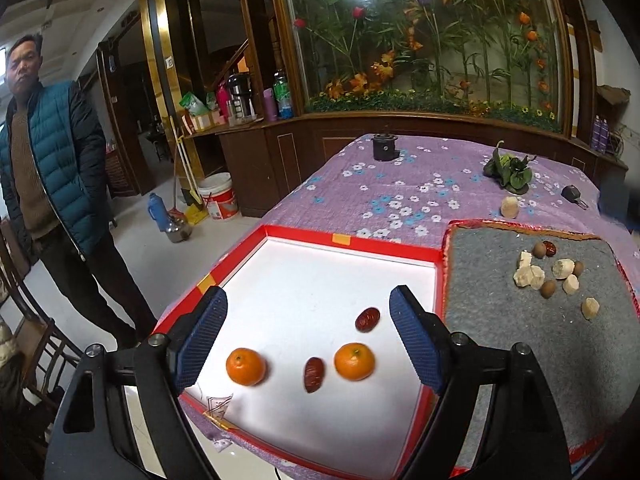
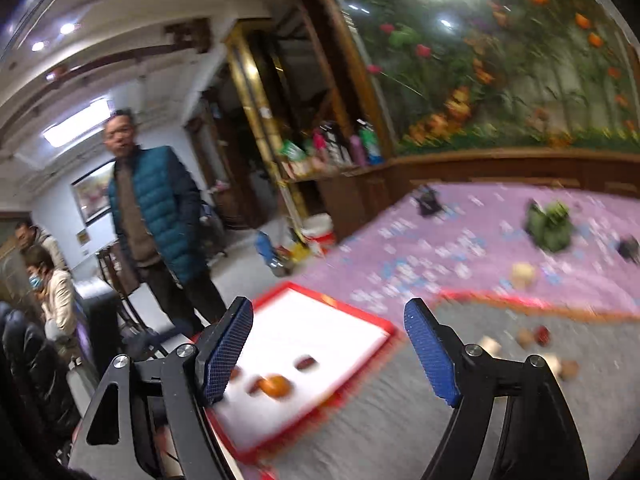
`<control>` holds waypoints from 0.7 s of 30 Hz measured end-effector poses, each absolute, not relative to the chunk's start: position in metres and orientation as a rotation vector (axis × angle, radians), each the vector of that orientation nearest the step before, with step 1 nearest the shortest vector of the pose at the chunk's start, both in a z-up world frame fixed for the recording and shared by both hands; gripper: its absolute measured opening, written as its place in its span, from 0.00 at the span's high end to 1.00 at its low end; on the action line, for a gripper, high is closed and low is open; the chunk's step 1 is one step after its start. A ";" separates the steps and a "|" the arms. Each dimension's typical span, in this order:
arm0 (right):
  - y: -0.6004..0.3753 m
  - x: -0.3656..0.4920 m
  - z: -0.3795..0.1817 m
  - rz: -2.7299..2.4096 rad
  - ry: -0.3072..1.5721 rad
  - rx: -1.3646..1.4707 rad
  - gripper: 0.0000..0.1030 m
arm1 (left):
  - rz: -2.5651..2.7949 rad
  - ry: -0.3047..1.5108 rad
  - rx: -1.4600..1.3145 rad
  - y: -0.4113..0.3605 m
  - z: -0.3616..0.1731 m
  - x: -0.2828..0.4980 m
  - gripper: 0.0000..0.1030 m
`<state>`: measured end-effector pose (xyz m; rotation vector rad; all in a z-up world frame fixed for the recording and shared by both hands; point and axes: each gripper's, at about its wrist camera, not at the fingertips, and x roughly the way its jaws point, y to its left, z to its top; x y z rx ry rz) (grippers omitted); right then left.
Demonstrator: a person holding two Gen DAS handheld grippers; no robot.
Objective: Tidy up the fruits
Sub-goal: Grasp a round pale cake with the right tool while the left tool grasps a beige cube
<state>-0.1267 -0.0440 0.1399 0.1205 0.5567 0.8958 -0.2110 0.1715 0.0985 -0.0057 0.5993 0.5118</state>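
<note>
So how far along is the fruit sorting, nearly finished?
Partly. Two oranges and two red dates already lie in the red-rimmed tray. Nothing is in hand: the left gripper and the right gripper both stand open and empty. Left on the grey mat: another red date, brown round fruits and pale chunks.

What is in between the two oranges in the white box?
A dark red date lies between the left orange and the right orange, touching neither. The left wrist view shows this clearly.
</note>
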 end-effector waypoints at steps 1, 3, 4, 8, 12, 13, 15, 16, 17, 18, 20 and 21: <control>-0.052 -0.123 0.134 0.872 0.570 0.120 0.22 | 0.510 0.600 0.000 0.168 0.100 -0.210 0.19; -0.070 -0.117 0.125 0.832 0.590 0.114 0.22 | 0.501 0.605 0.007 0.163 0.100 -0.206 0.19; -0.082 -0.116 0.121 0.813 0.597 0.110 0.22 | 0.498 0.611 0.011 0.160 0.100 -0.205 0.19; -0.120 -0.111 0.104 0.749 0.620 0.087 0.22 | 0.467 0.638 0.034 0.146 0.096 -0.196 0.19; -0.154 -0.095 0.073 0.650 0.707 0.065 0.22 | 0.370 0.692 0.048 0.123 0.083 -0.184 0.19; -0.161 -0.091 0.066 0.634 0.728 0.072 0.22 | 0.332 0.715 0.054 0.115 0.077 -0.179 0.19; -0.178 -0.080 0.051 0.595 0.782 0.096 0.22 | 0.282 0.751 0.075 0.099 0.070 -0.169 0.19; -0.182 -0.076 0.045 0.585 0.800 0.100 0.23 | 0.257 0.770 0.087 0.091 0.066 -0.163 0.19; -0.185 -0.072 0.041 0.579 0.816 0.100 0.24 | 0.236 0.782 0.095 0.085 0.063 -0.159 0.19; -0.185 -0.068 0.037 0.572 0.837 0.089 0.25 | 0.222 0.791 0.102 0.079 0.061 -0.156 0.19; -0.181 -0.064 0.033 0.573 0.855 0.065 0.31 | 0.198 0.801 0.120 0.068 0.059 -0.151 0.19; -0.176 -0.062 0.032 0.577 0.863 0.049 0.37 | 0.188 0.806 0.129 0.065 0.058 -0.150 0.19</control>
